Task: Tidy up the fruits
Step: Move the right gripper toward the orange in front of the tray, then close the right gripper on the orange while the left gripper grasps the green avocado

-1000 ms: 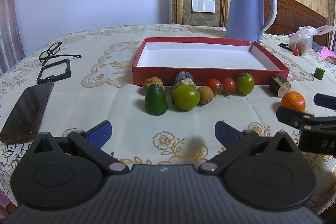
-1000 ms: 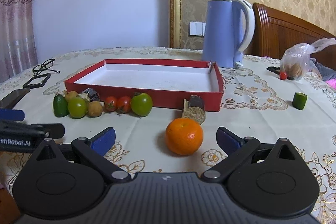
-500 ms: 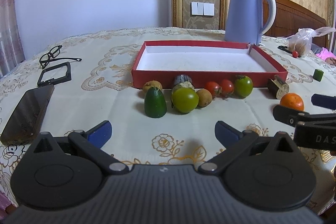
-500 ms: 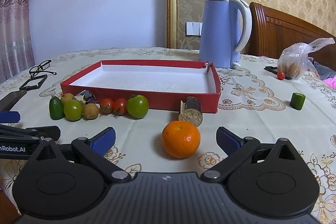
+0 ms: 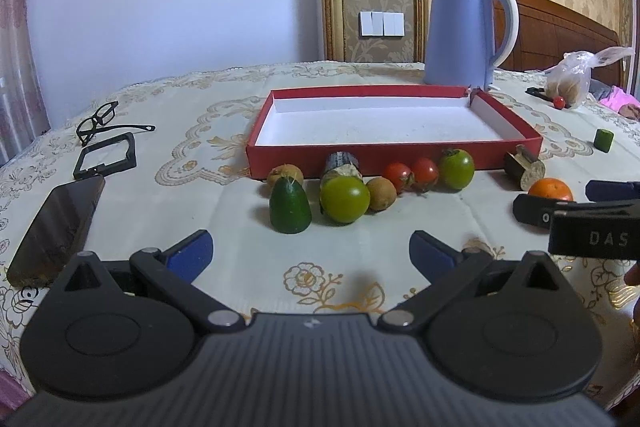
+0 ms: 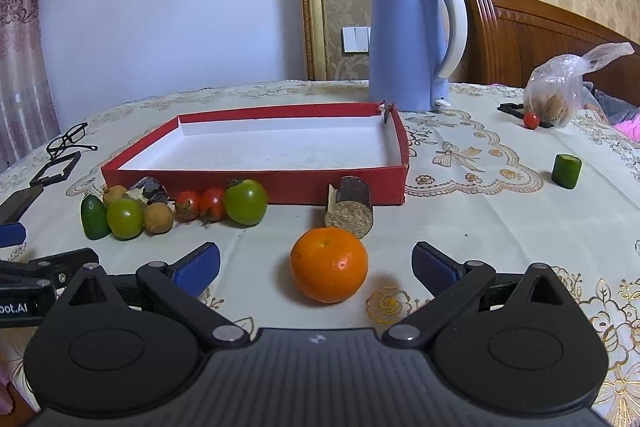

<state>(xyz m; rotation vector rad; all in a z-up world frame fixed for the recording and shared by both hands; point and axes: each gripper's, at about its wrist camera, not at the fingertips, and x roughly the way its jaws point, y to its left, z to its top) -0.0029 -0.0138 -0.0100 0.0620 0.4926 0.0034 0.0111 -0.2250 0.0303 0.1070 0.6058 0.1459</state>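
The red tray (image 6: 256, 183) on the worktop (image 6: 480, 203) holds nothing but its white lining. The orange (image 6: 329, 265) sits before it, between the right gripper (image 6: 316, 263)'s wide-apart jaws, touching neither. The left gripper (image 5: 311, 251), jaws equally apart, faces the fruit row (image 5: 372, 183) along the tray's front wall.

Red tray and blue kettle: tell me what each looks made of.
Red tray: likely cardboard, matte red outside, white lining; thin folded walls, torn far corner. Blue kettle: probably plastic, smooth satin shell with a white moulded handle, soft highlights; a metal inner wall can't be ruled out.
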